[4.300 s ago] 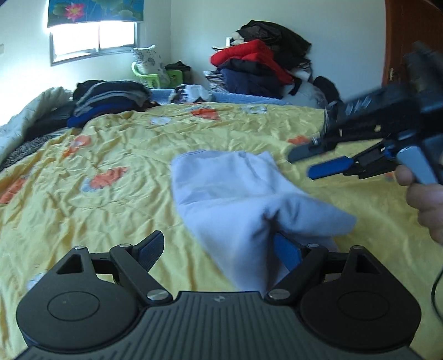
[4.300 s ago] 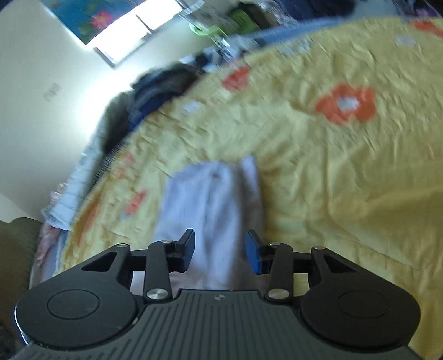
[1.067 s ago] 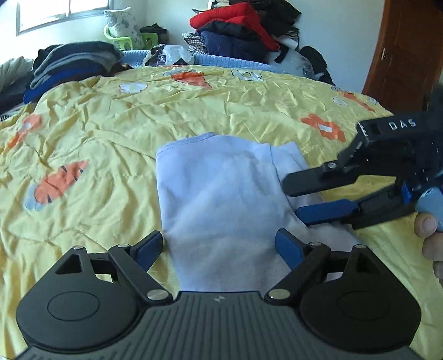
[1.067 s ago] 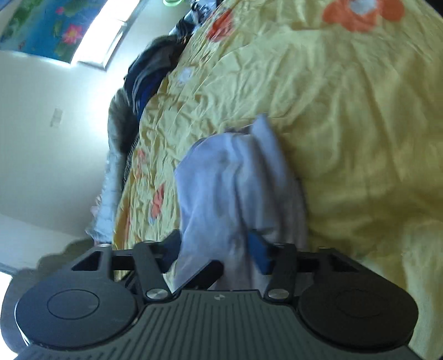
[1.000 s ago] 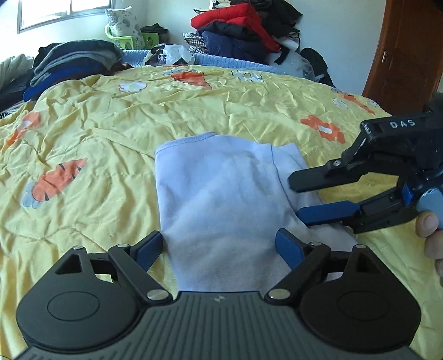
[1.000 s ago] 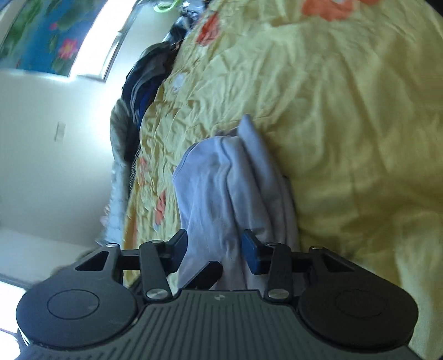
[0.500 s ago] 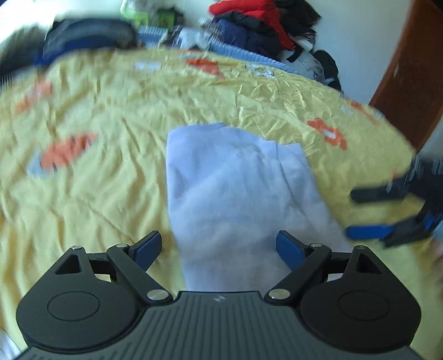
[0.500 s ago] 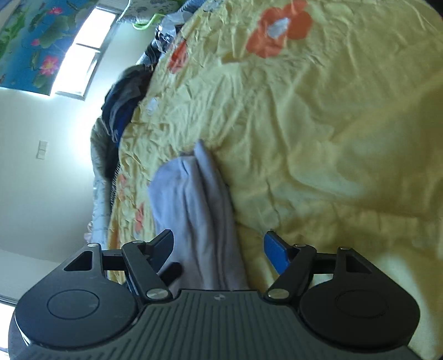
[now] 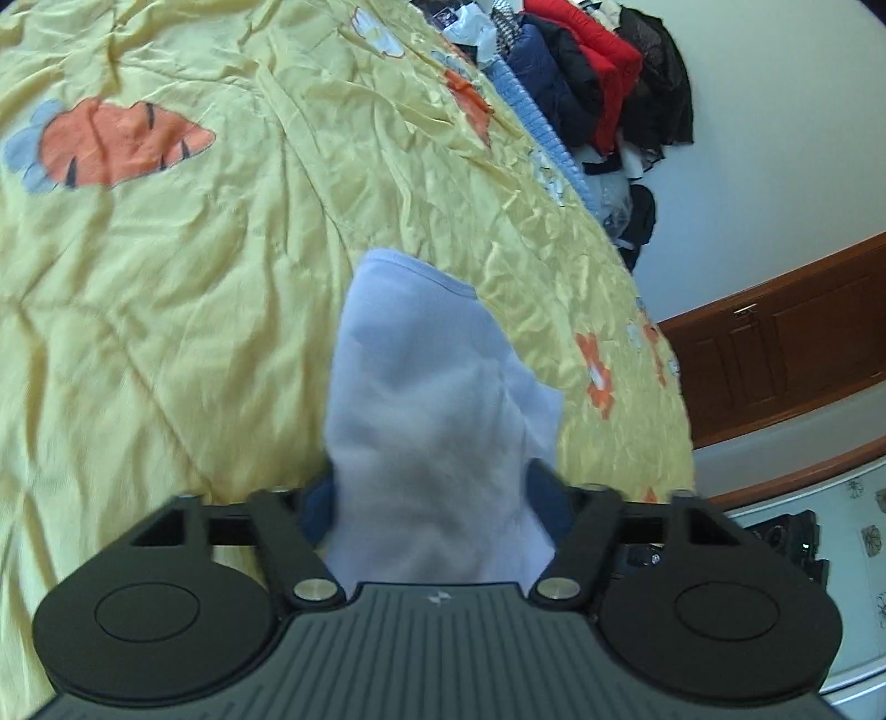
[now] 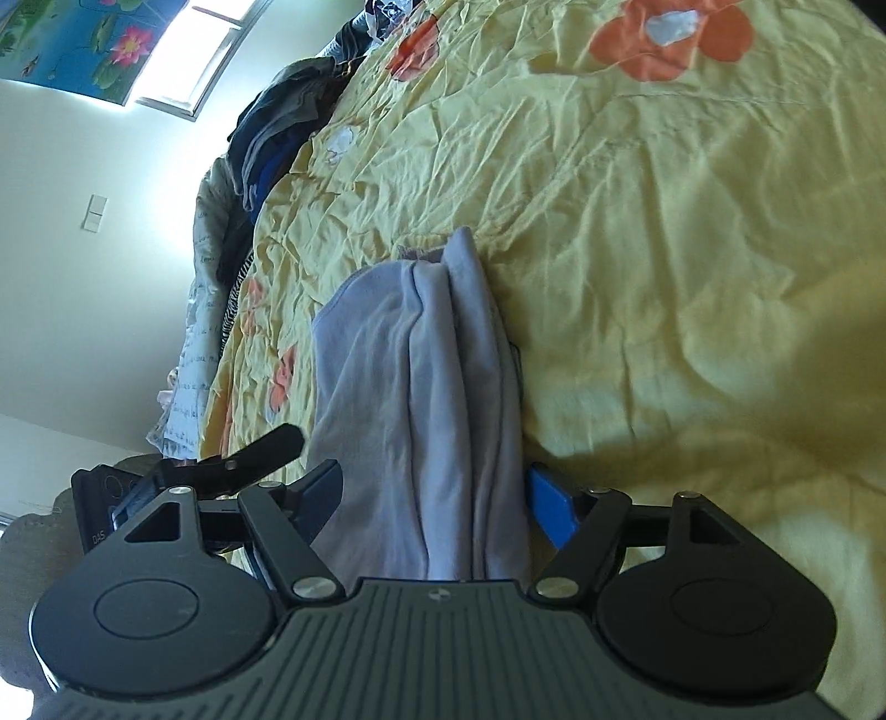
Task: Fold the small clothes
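Note:
A small pale lilac garment, folded lengthwise, lies on the yellow flowered bedspread. Its near end fills the gap between the blue pads of my left gripper, whose jaws stand wide apart around the cloth. In the right wrist view the same garment runs in long folds between the pads of my right gripper, also wide apart, with one blue pad showing at its right edge. The left gripper's body shows at the left of that view.
A heap of red, navy and black clothes is piled at the far end of the bed. A wooden door stands to the right. Dark folded clothes lie near the window side of the bed.
Both grippers have tilted and moved in onto the near end of the garment, which now sits between their jaws. The right gripper is no longer in the left wrist view.

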